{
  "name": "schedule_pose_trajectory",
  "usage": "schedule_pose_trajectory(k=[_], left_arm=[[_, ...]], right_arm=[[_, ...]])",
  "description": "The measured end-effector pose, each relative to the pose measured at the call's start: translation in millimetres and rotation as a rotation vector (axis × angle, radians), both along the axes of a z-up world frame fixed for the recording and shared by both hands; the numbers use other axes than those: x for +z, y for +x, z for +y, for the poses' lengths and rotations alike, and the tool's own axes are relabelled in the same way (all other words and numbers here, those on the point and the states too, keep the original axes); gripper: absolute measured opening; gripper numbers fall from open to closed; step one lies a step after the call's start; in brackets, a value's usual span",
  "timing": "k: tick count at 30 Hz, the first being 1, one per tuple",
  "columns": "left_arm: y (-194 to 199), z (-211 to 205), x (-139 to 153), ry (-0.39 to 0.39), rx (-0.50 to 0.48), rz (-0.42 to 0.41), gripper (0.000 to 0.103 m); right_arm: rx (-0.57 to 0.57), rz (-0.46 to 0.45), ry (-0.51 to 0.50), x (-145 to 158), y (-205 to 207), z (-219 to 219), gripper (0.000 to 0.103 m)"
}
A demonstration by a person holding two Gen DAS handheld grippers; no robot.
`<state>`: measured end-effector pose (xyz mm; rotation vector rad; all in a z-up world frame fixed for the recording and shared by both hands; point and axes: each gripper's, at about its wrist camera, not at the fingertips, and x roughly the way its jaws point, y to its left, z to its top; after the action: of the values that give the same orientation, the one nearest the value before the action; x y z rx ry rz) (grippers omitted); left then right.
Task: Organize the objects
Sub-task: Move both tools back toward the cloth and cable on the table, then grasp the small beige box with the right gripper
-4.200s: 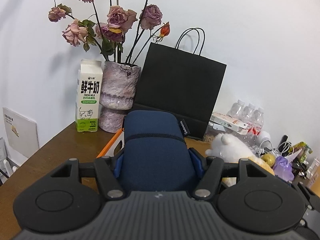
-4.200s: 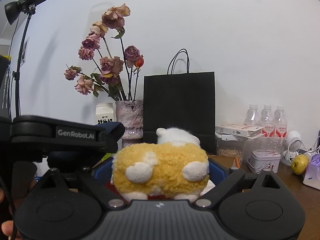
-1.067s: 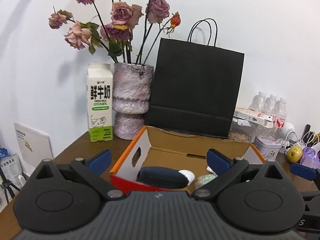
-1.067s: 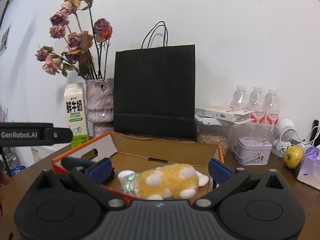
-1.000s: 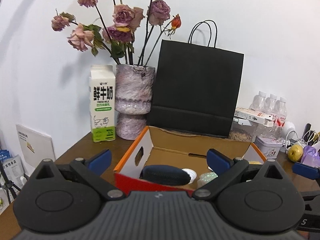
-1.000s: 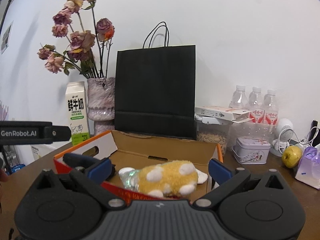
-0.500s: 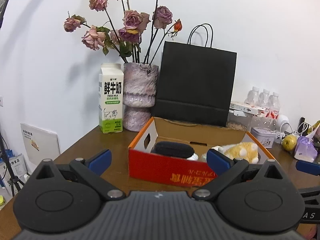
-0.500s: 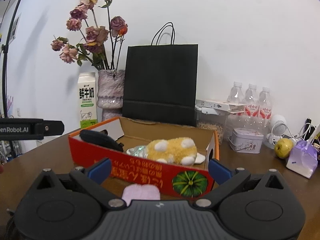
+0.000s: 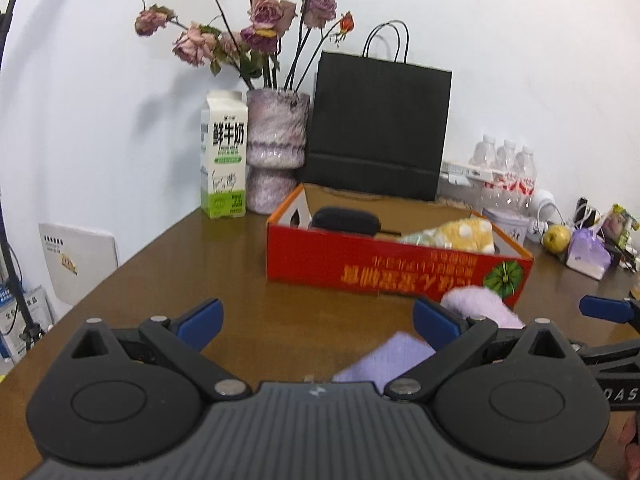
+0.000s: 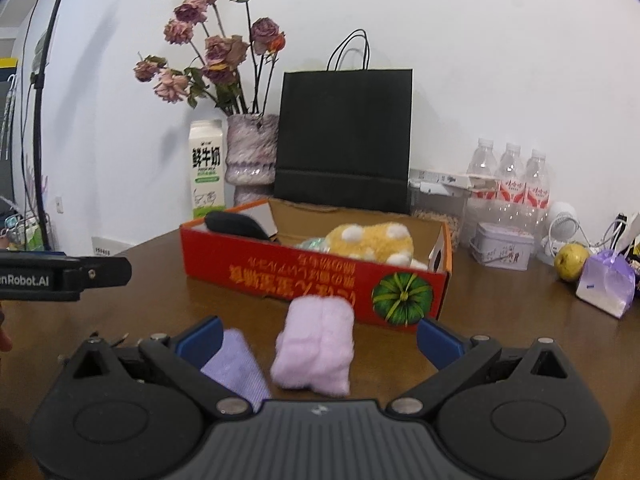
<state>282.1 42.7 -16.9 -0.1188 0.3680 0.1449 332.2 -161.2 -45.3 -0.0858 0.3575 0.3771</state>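
Hovering low over the counter [image 10: 120,320], both tools face the red box [image 10: 312,276], which already holds a dark pouch [image 10: 236,224] at its left end and a yellow spotted plush [image 10: 372,242] toward its right. Two items lie outside it, on the counter in front of the box: a fluffy pink bundle [image 10: 316,350] near the box's front wall and a lavender cloth [image 10: 236,368] just to its left.

The right tool [image 10: 318,334] is spread wide with nothing between its fingers, lined up on the pink bundle; the left tool [image 9: 316,316] is likewise spread and empty, with the lavender cloth [image 9: 384,360] nearest its right finger. Judging by this, the step in hand is fetching the remaining soft pieces. The next move calls for dropping over one, pinching it mid-body, and lifting it clear of the front wall.

Both soft items are blurred, so what they are stays unclear. The cloth's near end is hidden under the tool bodies, and the box floor is hidden.
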Motion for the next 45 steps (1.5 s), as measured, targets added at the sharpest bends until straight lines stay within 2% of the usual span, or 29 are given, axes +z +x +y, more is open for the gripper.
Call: schedule_pose_trajectory(k=[9, 16, 27, 32, 42, 45], left_arm=[[-26.5, 8.8, -6.1, -0.017, 0.012, 0.015, 0.103], [-37.8, 5.8, -11.0, 0.012, -0.011, 0.037, 0.103], [-49.6, 2.5, -15.1, 0.035, -0.019, 0.037, 0.103], [-51.3, 3.4, -16.4, 0.033, -0.022, 0.045, 0.103], [-52.0, 6.5, -16.3, 0.006, -0.020, 0.046, 0.103], [-51.5, 7.4, -16.9, 0.001, -0.018, 0.054, 0.103]], right_arm=[[0.008, 0.045, 0.007, -8.4, -25.3, -6.5, 0.103], [0.003, 0.047, 0.019, -8.1, -41.5, -12.1, 0.103], [0.011, 0.098, 0.014, -10.3, -48.4, -12.9, 0.103], [0.015, 0.105, -0.013, -11.3, -48.3, -8.8, 0.103], [0.063, 0.178, -0.079, -18.0, -40.0, 3.4, 0.103], [0.071, 0.214, -0.099, -21.0, -42.6, 5.4, 0.097]])
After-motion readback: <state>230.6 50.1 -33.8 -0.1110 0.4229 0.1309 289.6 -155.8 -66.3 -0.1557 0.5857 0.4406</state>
